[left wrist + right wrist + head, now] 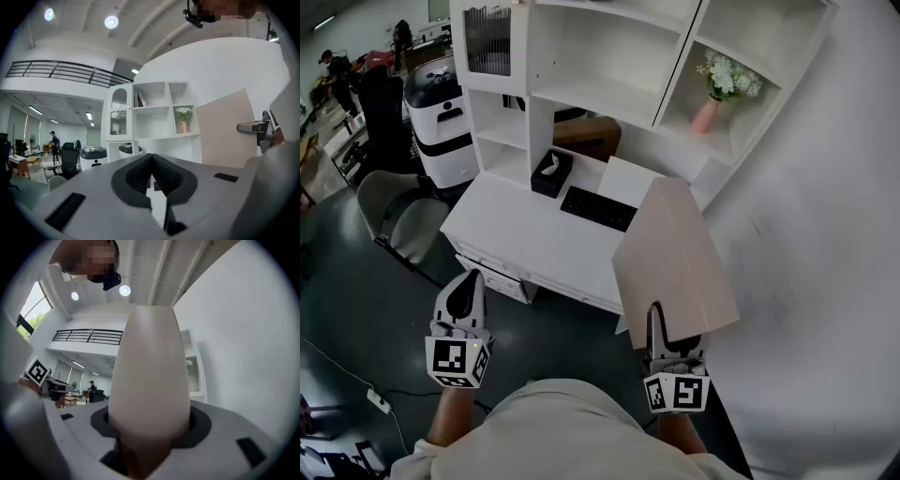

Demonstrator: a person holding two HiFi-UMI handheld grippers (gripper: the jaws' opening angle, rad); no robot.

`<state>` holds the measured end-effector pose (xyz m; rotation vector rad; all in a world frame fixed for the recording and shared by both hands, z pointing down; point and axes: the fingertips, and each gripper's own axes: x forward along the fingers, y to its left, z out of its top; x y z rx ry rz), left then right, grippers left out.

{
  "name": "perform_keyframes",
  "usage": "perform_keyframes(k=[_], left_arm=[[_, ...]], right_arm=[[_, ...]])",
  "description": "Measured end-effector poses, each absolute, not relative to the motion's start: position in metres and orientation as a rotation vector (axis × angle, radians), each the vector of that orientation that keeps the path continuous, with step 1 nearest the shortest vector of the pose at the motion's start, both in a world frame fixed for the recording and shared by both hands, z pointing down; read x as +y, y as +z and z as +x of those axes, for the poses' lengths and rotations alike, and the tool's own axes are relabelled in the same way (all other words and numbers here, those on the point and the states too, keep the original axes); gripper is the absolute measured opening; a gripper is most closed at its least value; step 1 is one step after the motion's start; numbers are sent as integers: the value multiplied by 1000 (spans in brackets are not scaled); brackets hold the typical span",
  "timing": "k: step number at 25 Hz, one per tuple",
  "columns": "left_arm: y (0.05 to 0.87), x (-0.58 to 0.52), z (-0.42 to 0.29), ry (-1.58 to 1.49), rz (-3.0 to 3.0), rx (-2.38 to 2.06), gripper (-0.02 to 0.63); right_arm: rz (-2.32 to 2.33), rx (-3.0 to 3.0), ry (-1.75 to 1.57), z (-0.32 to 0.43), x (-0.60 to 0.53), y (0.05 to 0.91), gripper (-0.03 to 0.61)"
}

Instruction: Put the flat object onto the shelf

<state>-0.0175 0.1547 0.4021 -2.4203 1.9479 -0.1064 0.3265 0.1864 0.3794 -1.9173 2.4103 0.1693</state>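
**Flat board in our right hand-held gripper, in front of the shelf**

We hold the flat board (675, 262), pale beige, in our right hand-held gripper (657, 324). Its jaws are clamped on the board's near edge, and the right gripper view shows the board (150, 376) filling the gap between them. The board is off the tabletop (520, 234) and in the head view covers its right front corner. It is not on the white shelf unit (609, 56). Our left hand-held gripper (467, 292) is lower left, over the floor, with its jaws pressed together on nothing. A keyboard (598, 208) and a black tissue box (551, 173) lie on the tabletop. A pink vase (706, 115) stands in the shelf unit's right compartment.
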Motion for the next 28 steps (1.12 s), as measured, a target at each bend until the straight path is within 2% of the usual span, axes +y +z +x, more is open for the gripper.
perform_keyframes(k=[28], left_arm=[[400, 169, -5, -126, -2401, 1953, 1]], right_arm=[[-1863, 2426, 184, 334, 199, 377, 261]])
